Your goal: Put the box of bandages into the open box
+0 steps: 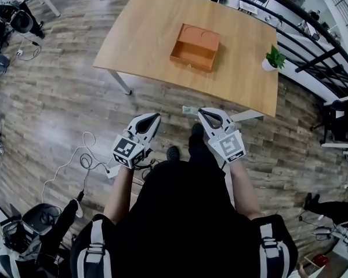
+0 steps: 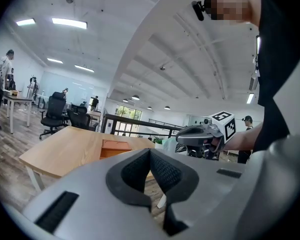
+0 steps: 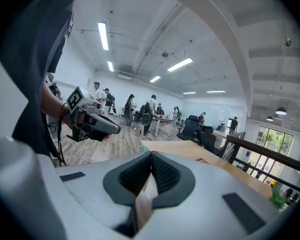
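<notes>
The open orange-brown box sits on the wooden table, far ahead of both grippers; it also shows in the left gripper view as the open box. My right gripper is held over the floor, shut on a small pale-green box of bandages. In the right gripper view, the bandage box is pinched edge-on between the jaws of the right gripper. My left gripper hovers beside it, shut with nothing in it; its pads meet in the left gripper view.
A small potted plant stands at the table's right edge. Black railings run behind the table. Cables lie on the wooden floor at left. Office chairs and people stand in the background.
</notes>
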The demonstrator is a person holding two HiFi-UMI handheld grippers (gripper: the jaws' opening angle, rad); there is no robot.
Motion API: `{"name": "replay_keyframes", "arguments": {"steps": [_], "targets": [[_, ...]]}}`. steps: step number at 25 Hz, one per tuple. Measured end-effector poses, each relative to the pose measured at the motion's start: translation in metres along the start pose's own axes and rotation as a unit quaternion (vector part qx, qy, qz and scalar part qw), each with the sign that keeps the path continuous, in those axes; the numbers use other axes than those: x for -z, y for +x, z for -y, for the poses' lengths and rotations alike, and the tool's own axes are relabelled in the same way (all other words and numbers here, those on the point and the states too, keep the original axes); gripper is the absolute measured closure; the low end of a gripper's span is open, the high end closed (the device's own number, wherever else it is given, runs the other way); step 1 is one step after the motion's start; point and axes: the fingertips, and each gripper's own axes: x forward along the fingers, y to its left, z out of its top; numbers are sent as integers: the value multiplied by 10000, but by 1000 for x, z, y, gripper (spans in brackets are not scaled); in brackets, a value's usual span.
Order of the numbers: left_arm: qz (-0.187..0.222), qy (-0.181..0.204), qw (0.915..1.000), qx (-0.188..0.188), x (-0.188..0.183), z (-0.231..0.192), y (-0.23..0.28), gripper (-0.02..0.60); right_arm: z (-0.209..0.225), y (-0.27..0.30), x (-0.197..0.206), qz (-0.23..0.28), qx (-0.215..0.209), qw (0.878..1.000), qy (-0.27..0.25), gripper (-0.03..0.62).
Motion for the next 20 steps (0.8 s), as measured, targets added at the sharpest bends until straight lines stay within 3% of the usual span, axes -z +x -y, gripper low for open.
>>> {"name": "replay_keyframes", "arguments": {"steps": [20], "targets": [[-92, 109, 9998, -126, -13, -13, 32, 560, 41, 19, 12, 114, -72, 9997, 192, 569]]}}
